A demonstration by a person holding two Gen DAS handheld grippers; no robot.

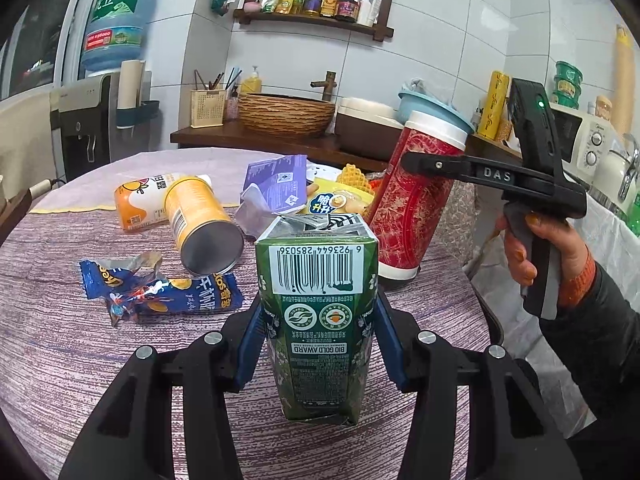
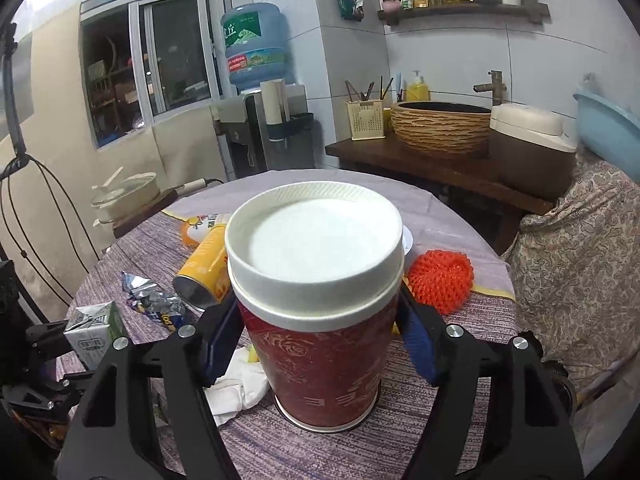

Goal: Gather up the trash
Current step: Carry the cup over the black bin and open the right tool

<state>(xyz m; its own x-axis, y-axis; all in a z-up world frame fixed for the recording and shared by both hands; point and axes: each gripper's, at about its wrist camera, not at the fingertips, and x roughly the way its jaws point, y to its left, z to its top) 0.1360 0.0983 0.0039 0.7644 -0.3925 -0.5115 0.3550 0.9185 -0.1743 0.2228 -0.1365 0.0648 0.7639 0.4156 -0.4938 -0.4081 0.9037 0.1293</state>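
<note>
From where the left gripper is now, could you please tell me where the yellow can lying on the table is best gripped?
Take the yellow can across the middle of its round body, coming down from above. It lies on its side on the table with its metal end facing the camera, so the curved sides are free for the fingers. The blue snack wrapper lies close in front, so a low approach from there would likely snag it.

Bare tablecloth (image 1: 60, 360) lies open at near left. The wrapper (image 1: 160, 292), tipped can (image 1: 202, 222) and purple carton (image 1: 276, 188) crowd the middle. The red canister (image 1: 416, 204) blocks the right, just beside the green carton (image 1: 320, 320).
</note>
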